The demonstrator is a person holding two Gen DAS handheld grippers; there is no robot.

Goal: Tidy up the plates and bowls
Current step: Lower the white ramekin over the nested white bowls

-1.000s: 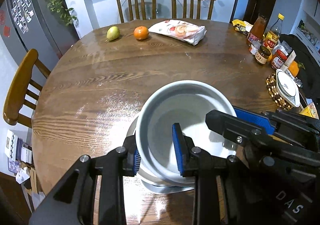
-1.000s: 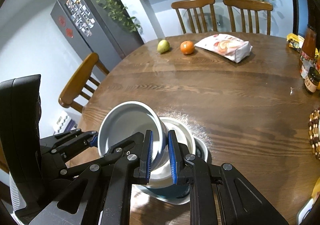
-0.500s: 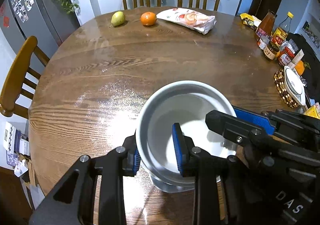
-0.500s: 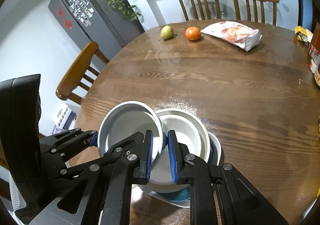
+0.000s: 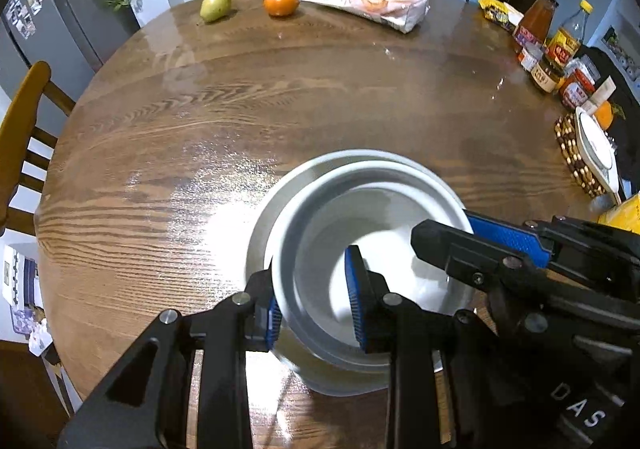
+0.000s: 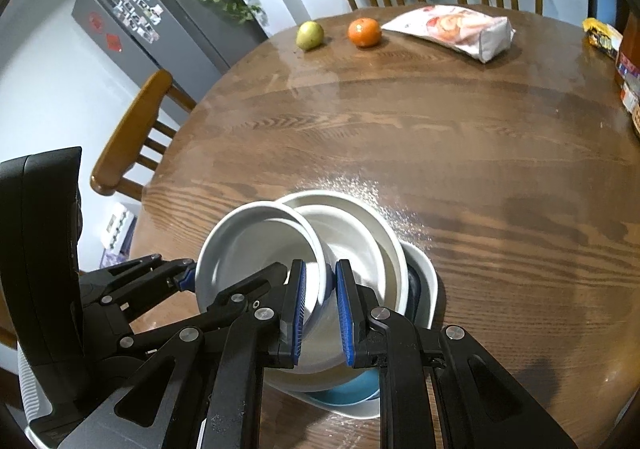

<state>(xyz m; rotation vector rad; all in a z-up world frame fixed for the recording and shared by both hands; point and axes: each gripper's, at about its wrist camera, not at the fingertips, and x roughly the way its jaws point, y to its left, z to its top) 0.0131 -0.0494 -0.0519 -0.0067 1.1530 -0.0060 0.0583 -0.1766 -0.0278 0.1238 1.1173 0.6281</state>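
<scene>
A white bowl (image 5: 360, 245) hangs tilted just over a stack of dishes, held by its rim from two sides. My left gripper (image 5: 314, 309) is shut on the bowl's near-left rim, one blue pad inside and one outside. My right gripper (image 6: 320, 309) is shut on the opposite rim of the white bowl (image 6: 256, 249). The stack below has a wider white bowl (image 6: 360, 241) on top, then a dark blue dish (image 6: 414, 289), a white dish (image 6: 430, 281) and a light blue bowl (image 6: 360, 385). The held bowl hides most of the stack in the left wrist view.
The round wooden table (image 5: 280, 101) carries a pear (image 5: 215, 5), an orange (image 5: 281, 1) and a snack bag (image 5: 368, 3) at its far side. Bottles and jars (image 5: 556, 53) and a beaded trivet (image 5: 576, 153) crowd the right edge. Wooden chairs (image 6: 132, 137) stand around.
Both grippers have come down together with the white bowl, bringing it close over the stack. Both cameras now tilt more steeply at the table. Neither grip has changed.
</scene>
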